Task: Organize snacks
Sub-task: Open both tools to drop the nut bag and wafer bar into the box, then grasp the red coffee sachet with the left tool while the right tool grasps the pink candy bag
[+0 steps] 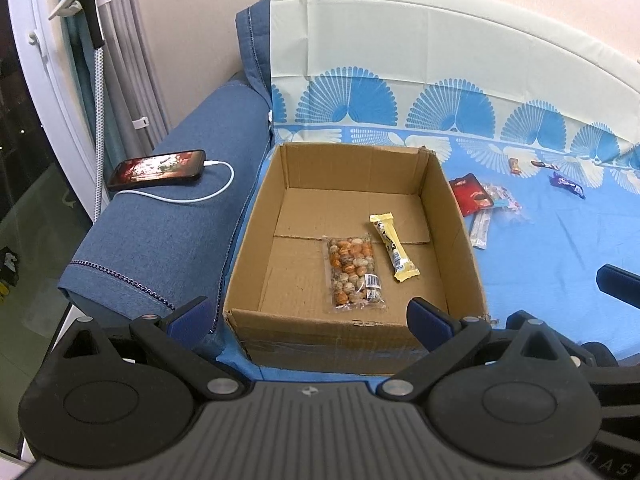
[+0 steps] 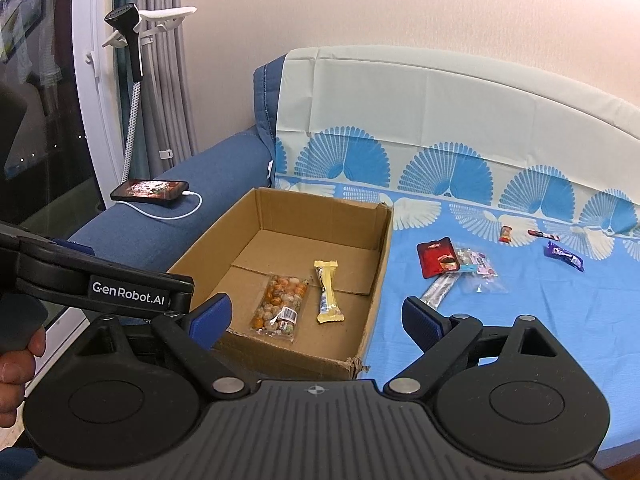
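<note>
An open cardboard box (image 1: 352,200) (image 2: 280,216) sits on the blue sheet. Inside lie a clear bag of round snacks (image 1: 354,270) (image 2: 282,304) and a yellow wrapped bar (image 1: 392,246) (image 2: 328,290). Loose snacks lie on the sheet to the right of the box: a red packet (image 1: 472,196) (image 2: 438,260), a clear candy bag (image 2: 480,270), silver sticks (image 1: 480,228) (image 2: 440,290), a purple bar (image 1: 568,185) (image 2: 565,255). My left gripper (image 1: 308,320) is open and empty at the box's near edge. My right gripper (image 2: 316,316) is open and empty over the box's near right corner.
A phone (image 1: 158,168) (image 2: 150,190) with a white cable rests on the blue sofa arm (image 1: 168,232) left of the box. A steamer head on a stand (image 2: 128,36) and curtains stand by the window at the left. Two small wrapped sweets (image 2: 506,234) lie farther back.
</note>
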A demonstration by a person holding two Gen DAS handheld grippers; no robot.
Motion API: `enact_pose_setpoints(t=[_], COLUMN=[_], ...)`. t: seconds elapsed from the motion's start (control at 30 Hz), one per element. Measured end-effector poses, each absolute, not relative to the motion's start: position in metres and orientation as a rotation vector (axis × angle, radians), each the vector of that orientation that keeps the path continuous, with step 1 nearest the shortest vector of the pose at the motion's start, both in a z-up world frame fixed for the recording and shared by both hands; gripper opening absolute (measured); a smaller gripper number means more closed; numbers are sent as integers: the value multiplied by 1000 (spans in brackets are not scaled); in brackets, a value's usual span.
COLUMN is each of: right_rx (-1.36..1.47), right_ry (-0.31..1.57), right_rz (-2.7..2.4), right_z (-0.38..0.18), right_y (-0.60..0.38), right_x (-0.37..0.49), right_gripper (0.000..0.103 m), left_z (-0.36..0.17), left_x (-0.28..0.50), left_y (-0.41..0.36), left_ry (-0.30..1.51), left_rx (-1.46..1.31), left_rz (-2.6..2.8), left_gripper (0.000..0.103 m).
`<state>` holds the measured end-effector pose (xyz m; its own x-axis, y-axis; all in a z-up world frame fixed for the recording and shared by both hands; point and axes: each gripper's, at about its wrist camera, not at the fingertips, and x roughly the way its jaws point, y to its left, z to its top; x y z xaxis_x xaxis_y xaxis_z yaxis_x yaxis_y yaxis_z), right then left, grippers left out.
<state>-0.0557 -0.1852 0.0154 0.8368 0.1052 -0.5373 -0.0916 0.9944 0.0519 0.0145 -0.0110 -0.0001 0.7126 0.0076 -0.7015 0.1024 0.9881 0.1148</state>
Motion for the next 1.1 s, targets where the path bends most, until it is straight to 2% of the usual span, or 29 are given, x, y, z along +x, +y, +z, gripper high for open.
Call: enact_pose_setpoints(t=[0.83, 1.1], right_rx=[59, 164], right_ry=[614, 643], right_rz=[107, 24], right_z=[3, -14], right_y=[-193, -229], right_x=[-41, -24], right_gripper=[94, 94], left_z=[-13, -9], left_x=[30, 57], left_y=[-19, -24], left_ry=[819, 827], left_rx=[175, 187], left_rz=[-43, -11], left_gripper=[103, 103])
